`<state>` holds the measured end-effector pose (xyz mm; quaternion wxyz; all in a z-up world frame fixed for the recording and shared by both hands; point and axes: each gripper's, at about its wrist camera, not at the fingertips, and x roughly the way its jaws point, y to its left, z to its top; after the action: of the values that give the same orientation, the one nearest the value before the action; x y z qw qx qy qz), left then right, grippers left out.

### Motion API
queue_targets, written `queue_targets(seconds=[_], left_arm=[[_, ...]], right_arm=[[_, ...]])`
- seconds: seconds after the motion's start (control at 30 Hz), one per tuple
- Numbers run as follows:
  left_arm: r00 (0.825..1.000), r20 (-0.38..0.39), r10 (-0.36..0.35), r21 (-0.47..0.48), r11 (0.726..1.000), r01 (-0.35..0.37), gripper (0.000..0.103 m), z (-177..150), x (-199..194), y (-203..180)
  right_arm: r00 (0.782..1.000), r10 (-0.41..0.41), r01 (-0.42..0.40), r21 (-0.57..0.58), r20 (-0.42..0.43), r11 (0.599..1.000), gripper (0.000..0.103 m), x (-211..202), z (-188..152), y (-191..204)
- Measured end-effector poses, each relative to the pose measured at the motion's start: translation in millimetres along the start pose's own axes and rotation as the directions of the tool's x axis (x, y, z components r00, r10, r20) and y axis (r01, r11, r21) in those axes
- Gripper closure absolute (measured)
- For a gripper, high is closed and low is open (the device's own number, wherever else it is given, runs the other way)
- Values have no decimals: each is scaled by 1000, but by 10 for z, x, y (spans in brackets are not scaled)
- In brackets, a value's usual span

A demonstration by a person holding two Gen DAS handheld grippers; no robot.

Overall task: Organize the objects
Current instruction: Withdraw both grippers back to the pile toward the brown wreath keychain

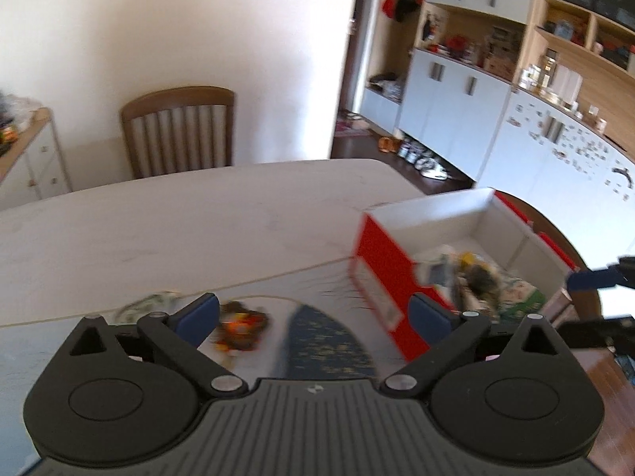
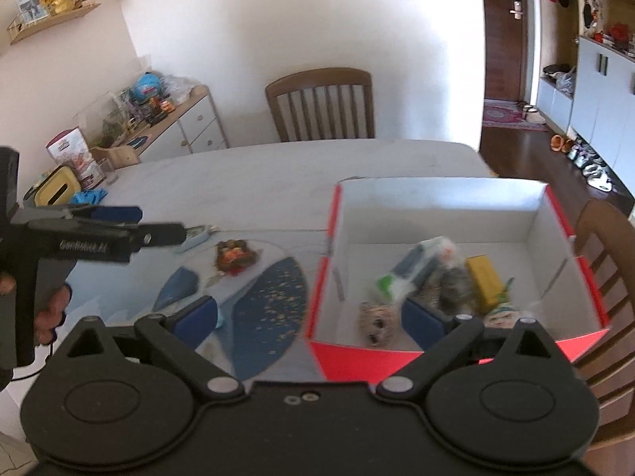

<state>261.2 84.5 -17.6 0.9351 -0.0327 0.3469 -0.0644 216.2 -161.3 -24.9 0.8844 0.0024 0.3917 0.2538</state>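
Note:
A red box [image 2: 436,214] with a white inside stands on the table's right side and holds several small items, among them a yellow block [image 2: 482,277] and a white-green packet [image 2: 401,277]. It also shows in the left wrist view [image 1: 381,269]. A small orange-brown object [image 2: 234,258] lies on the table left of the box, and in the left wrist view [image 1: 242,325]. My left gripper [image 1: 313,313] is open and empty above that object. My right gripper [image 2: 309,317] is open and empty, at the box's near left corner.
A blue patterned mat [image 2: 270,309] lies under the grippers. A small pale item [image 2: 194,238] lies beyond the orange object. A wooden chair [image 2: 321,107] stands at the table's far side, another [image 2: 607,246] at the right. A sideboard [image 2: 178,127] with clutter is far left.

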Motion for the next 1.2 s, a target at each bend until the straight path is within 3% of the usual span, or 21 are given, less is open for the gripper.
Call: queue_targets(seconds=[0.23,0.47,0.93,1.2], left_arm=[[999,0,34,2,999,-34,0,-49,-14,430],[999,-33,-21,62,998,23,0,-157,137,637],[994,-88,-72,111,991,81,0,-272,704,829],[989,-133,-69,79,994,80,1,-188,1099,966]], right_arm=[[999,28,-29,-37,-43,999,4,273,-54,477],[995,43,-49,-72,-93,996,4,602,-134,835],[979,15,-33,-86,-203,996,9,1295,-252,1055],[971,12,-45,-134,-238,990,17,1585,-252,1172]])
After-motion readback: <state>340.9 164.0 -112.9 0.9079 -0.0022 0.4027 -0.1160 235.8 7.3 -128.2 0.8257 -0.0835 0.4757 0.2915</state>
